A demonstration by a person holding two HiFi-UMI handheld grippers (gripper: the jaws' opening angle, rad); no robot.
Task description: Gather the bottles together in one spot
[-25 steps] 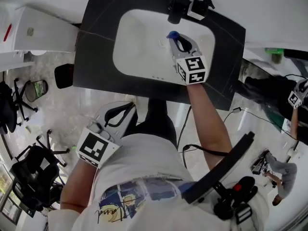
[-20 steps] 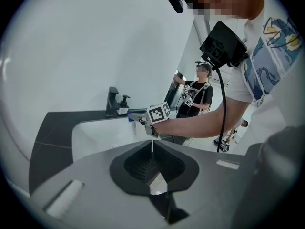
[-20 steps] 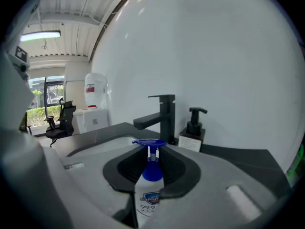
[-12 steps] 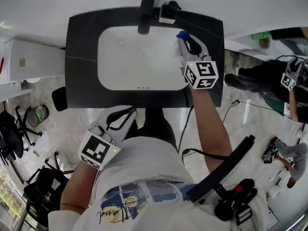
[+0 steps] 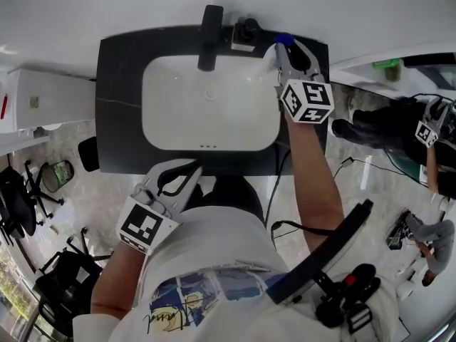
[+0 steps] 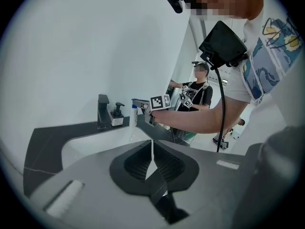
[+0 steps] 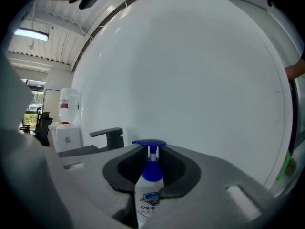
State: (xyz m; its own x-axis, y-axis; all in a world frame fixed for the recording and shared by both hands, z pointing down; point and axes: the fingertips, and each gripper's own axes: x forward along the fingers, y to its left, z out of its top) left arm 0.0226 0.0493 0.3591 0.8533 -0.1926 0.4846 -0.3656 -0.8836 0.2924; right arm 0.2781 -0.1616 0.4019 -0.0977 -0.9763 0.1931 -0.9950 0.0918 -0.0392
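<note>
In the head view, the right hand-held gripper (image 5: 288, 48) reaches over the far right corner of the dark counter (image 5: 117, 105), clamped on a white bottle with a blue pump (image 5: 283, 39). Just to that gripper's left stands a black-pump dispenser (image 5: 246, 28), with the faucet (image 5: 210, 27) just past it. The left hand-held gripper (image 5: 184, 175) hangs off the counter's near edge, close to the person's body. No other bottle shows on the counter, so this looks like the last one to bring over, and setting it down beside the dispenser is probably what remains. The landing strip is narrow: the wall lies just ahead of the right gripper, the basin (image 5: 210, 112) rim falls away on its near left, and the counter's edge runs on its right. The left gripper view shows its jaws together with nothing between them. Well ahead of it, the carried bottle is near the dispenser, though whether it touches the counter cannot be told. The right gripper view shows the jaws pressed on the bottle's shoulder, the pump head just past them, with bare wall beyond.
</note>
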